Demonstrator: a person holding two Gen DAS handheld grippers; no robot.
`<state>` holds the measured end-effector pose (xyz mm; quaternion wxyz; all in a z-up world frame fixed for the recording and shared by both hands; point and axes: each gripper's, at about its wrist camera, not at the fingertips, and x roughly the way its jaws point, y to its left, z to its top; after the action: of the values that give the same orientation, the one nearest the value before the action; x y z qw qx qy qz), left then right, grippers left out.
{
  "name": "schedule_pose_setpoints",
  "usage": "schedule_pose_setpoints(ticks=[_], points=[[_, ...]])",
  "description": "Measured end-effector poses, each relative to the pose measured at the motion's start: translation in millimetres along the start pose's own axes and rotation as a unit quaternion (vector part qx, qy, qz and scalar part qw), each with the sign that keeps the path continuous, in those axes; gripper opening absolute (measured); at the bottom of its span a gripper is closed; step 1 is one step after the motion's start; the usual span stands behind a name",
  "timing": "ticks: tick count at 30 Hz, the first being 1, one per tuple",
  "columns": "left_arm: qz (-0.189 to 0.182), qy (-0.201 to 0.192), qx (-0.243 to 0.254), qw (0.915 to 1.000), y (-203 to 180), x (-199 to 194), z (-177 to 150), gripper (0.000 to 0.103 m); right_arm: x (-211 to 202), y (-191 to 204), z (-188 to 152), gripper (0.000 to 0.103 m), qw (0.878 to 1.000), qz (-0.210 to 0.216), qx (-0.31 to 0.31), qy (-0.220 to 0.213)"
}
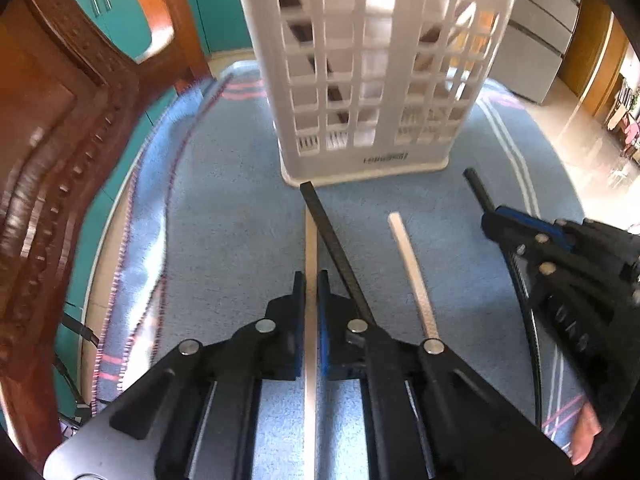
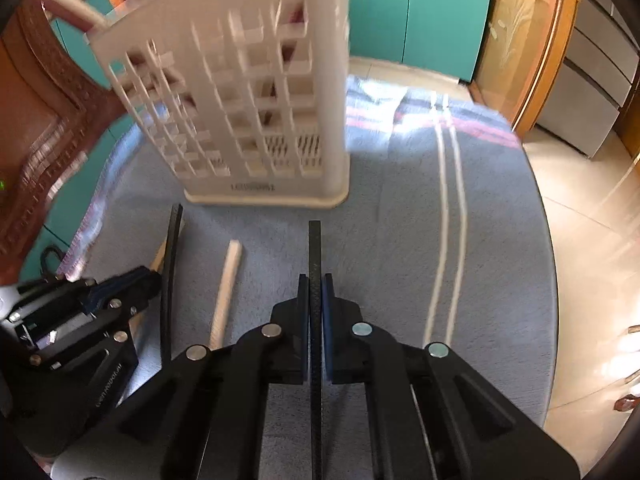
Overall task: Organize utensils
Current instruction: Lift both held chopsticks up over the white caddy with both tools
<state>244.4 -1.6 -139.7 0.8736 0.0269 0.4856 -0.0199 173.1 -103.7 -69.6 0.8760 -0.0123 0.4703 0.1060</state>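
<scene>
My left gripper [image 1: 311,280] is shut on a pale chopstick [image 1: 311,236] that points toward the white lattice utensil holder [image 1: 372,80]. A loose black chopstick [image 1: 334,240] lies slanted across it on the cloth, and a white chopstick [image 1: 412,272] lies to its right. My right gripper [image 2: 315,280] is shut on another black chopstick [image 2: 315,240], aimed at the base of the holder [image 2: 248,120]. Each gripper shows in the other's view: the right gripper [image 1: 490,220] at the right, the left gripper [image 2: 154,274] at the left. The holder stands upright just beyond the chopstick tips.
A blue towel [image 1: 224,200] with pink and white stripes covers the round table. A carved wooden chair [image 1: 60,120] stands close on the left. Teal cabinets [image 2: 440,20] lie beyond the table, and tiled floor [image 1: 592,140] to the right.
</scene>
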Motion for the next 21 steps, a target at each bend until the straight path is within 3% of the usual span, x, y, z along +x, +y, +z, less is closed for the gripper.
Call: schedule_pose_setpoints(ticks=[8,15,21], points=[[0.006,-0.096,0.016,0.9952,-13,-72,-4,0.007,-65,-6,7,0.007,0.995,0.036,0.009,-0.09],[-0.011,-0.154,0.015,0.9879,-4,-124,-6,0.007,-122,-14,9,0.007,0.983,0.084,-0.001,-0.165],[-0.045,-0.231,0.003,0.9718,8,-193,1,0.007,-178,-30,16,0.007,0.969,0.104,0.017,-0.224]])
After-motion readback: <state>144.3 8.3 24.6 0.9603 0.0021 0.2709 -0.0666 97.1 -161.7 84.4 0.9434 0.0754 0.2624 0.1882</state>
